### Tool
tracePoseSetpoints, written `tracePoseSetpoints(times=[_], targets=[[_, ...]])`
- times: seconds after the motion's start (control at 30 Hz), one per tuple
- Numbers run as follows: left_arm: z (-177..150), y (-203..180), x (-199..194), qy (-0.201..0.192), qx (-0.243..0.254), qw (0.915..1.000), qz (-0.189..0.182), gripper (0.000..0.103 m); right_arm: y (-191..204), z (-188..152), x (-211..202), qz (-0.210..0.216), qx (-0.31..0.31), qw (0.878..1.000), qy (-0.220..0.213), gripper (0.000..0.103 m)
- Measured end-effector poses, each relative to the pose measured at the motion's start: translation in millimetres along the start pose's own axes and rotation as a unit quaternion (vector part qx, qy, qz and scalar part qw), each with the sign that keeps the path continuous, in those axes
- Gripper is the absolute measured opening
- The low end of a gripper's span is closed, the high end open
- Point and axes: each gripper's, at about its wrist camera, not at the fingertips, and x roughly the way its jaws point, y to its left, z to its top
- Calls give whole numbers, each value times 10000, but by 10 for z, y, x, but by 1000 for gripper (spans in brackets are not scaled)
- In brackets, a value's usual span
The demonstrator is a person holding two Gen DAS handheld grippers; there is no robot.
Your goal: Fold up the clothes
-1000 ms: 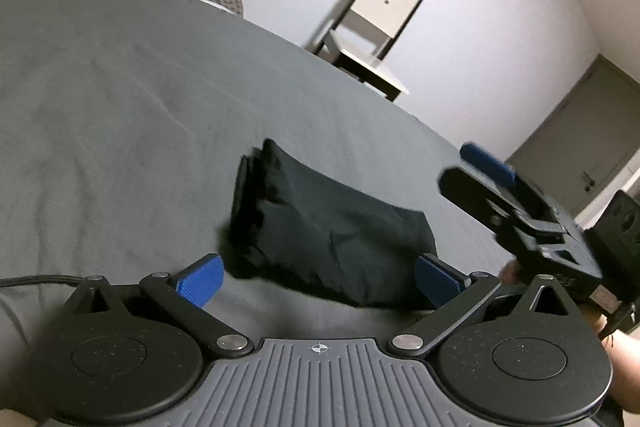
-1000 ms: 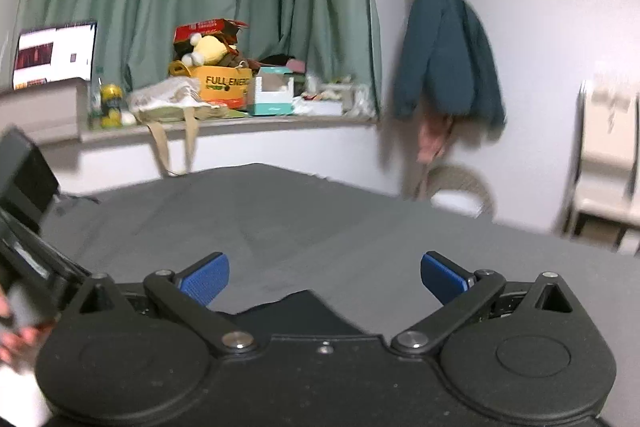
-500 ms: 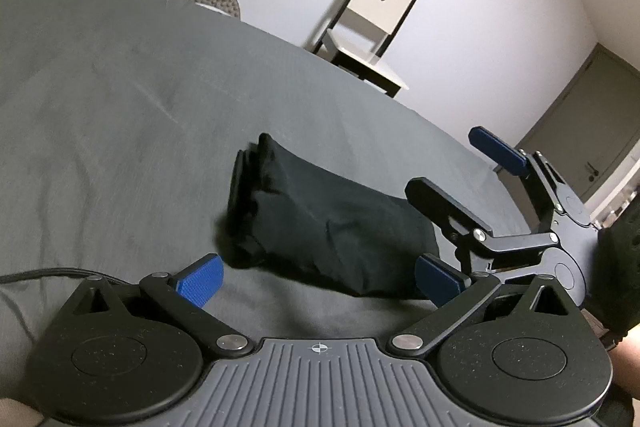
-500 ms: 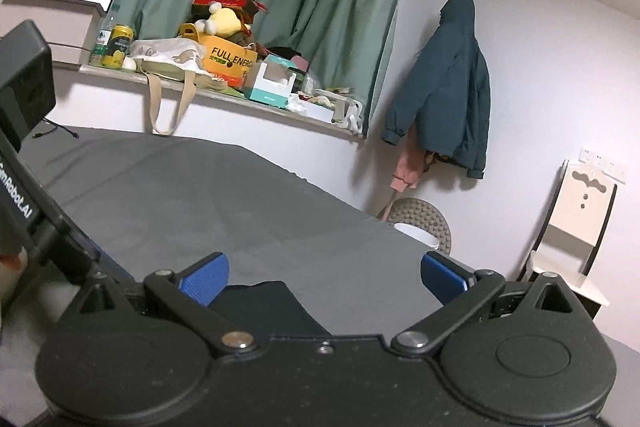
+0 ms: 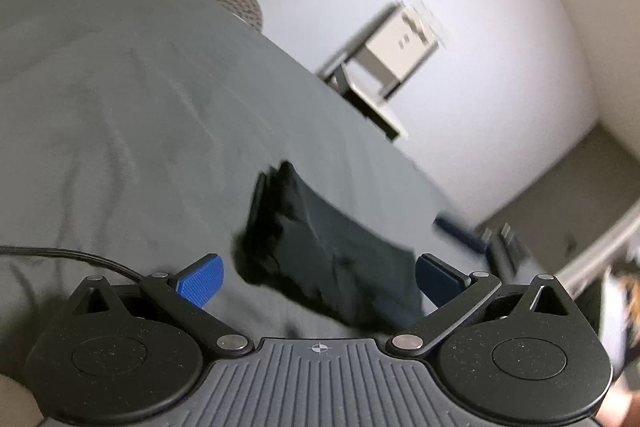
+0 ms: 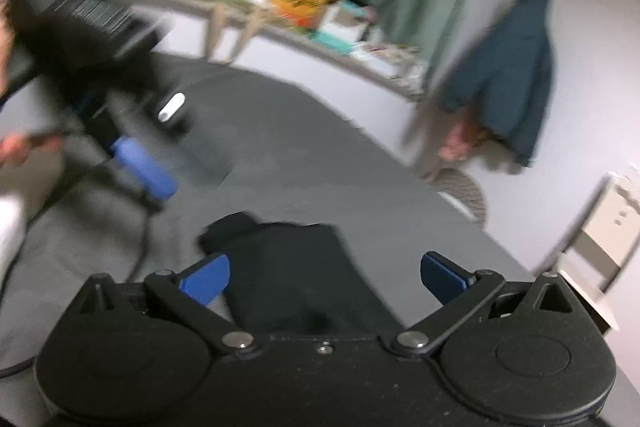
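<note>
- Left hand-held gripper [image 5: 316,281], black with blue fingertip pads, is spread wide and grasps nothing; it hovers over a grey cloth-covered bed surface [image 5: 120,115].
- Just ahead of it, between and beyond its fingertips, lies a folded black fabric garment [image 5: 320,247], flat on the grey sheet and reaching toward its right pad.
- A thin black cable [image 5: 72,254] trails across the sheet to the left of this gripper's left finger.
- Right hand-held gripper [image 6: 324,277], also black with blue pads, is likewise released, with nothing between its fingertips.
- In the right wrist view the same black garment [image 6: 288,267] sits directly in front of and partly under this gripper's body, closer to its left pad.
- The left gripper shows in that view as a blurred dark shape with a blue pad [image 6: 144,167], up and to the left of the right one.
- Far ahead to the right, a dark teal hooded jacket [image 6: 508,75] hangs on the white wall, and a pale wooden chair [image 6: 596,227] stands at the far right.
- Both views are motion-blurred.
</note>
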Motion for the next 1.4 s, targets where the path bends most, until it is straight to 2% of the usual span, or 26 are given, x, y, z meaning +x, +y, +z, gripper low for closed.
tracePoseSetpoints(times=[0.07, 0.17, 0.3, 0.33, 0.5, 0.7, 0.8, 0.83, 0.9, 0.97, 1.17, 1.4], targets=[[62, 96, -44, -69, -376, 9991, -177, 102, 147, 49, 66, -59, -315, 9994, 131, 102], [151, 175, -109, -176, -689, 9968, -354, 102, 371, 117, 217, -88, -721, 9965, 407, 99], [225, 167, -141, -102, -762, 9962, -405, 102, 570, 142, 380, -266, -1170, 9901, 729, 91], [231, 157, -141, -72, -761, 9962, -406, 102, 600, 150, 422, -337, -1231, 9885, 806, 86], [258, 113, -117, 37, -857, 9953, -448, 102, 693, 218, 557, -459, -1272, 9854, 1035, 79], [316, 120, -50, 147, -1152, 9920, -487, 102, 815, 203, 664, -751, -1624, 9792, 961, 76], [325, 105, 28, 151, -1291, 9905, -440, 102, 889, 119, 665, -827, -1898, 9747, 838, 64], [329, 107, 59, 165, -1328, 9901, -431, 102, 909, 102, 670, -819, -1956, 9740, 803, 57], [342, 108, 122, 204, -1386, 9894, -381, 102, 940, 77, 676, -820, -2008, 9733, 750, 53], [348, 112, 186, 250, -1468, 9883, -333, 102, 940, 65, 673, -721, -1904, 9762, 754, 40], [301, 167, 426, 397, -1859, 9813, -319, 102, 652, 146, 557, -374, -897, 9928, 703, 24], [293, 268, 835, 624, -2418, 9674, -433, 102, 156, 186, 284, -292, 344, 9980, 444, 21]])
